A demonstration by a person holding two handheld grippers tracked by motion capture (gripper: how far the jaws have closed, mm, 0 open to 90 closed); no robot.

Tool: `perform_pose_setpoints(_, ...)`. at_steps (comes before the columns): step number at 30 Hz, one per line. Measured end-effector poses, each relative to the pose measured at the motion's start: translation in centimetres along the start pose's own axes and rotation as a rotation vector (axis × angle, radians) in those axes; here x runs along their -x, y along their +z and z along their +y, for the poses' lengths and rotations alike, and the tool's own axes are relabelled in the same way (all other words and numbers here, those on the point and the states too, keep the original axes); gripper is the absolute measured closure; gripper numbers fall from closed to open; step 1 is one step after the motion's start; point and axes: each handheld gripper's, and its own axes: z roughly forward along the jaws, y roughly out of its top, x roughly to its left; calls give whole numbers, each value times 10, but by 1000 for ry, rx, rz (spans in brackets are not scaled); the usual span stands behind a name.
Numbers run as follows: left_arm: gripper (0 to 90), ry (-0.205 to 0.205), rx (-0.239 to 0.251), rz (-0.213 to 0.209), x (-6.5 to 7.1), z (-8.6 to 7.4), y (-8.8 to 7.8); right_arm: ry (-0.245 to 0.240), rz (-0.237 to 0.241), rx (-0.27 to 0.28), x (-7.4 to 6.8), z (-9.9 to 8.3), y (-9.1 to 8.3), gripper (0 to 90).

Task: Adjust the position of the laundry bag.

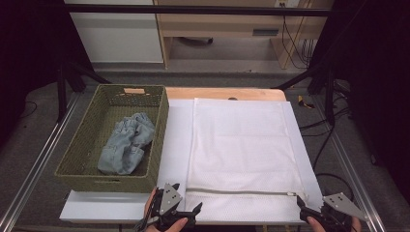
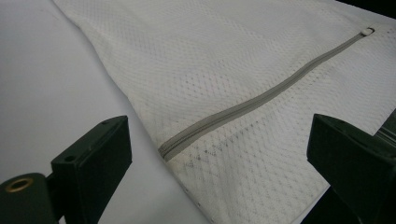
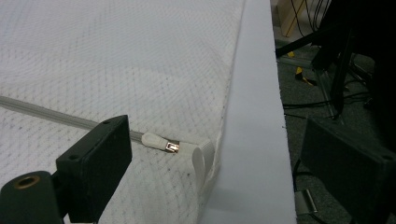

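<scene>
- A white mesh laundry bag (image 1: 239, 145) lies flat on the white-covered bench (image 1: 174, 145), its grey zipper (image 1: 241, 192) running across the end nearest the person.
- The left tool (image 1: 197, 209) sits at the bag's near left corner, jaws spread wide with nothing between them; in the left gripper view the zipper's closed end (image 2: 164, 151) lies just ahead of it.
- The right tool (image 1: 302, 205) sits at the near right corner, jaws equally wide and empty; the zipper pull (image 3: 161, 142) lies between them, untouched.
- A woven basket (image 1: 159, 145) stands just left of the bag, holding crumpled denim (image 1: 124, 144).
</scene>
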Motion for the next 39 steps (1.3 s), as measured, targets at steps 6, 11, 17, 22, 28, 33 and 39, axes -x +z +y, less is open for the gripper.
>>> perform_pose_setpoints(6,109,2,-19,21,1,6,7,1,1,10,0,1,-2,121)
perform_pose_setpoints(11,187,11,-66,55,-3,11,22,-3,10,0,-1,0,1,134)
perform_pose_setpoints(17,310,8,-88,70,-8,9,30,-5,15,-10,-3,-1,0,167)
perform_pose_setpoints(22,351,17,-122,68,-8,1,33,0,30,-30,-1,-3,2,218)
perform_pose_setpoints(28,381,34,-140,75,-13,-5,31,0,38,-39,-2,-3,4,226)
perform_pose_setpoints(33,433,24,-148,56,-16,-6,34,2,35,-36,-2,-3,4,238)
perform_pose_setpoints(39,479,29,-171,41,-17,-4,41,6,28,-23,-1,-2,2,264)
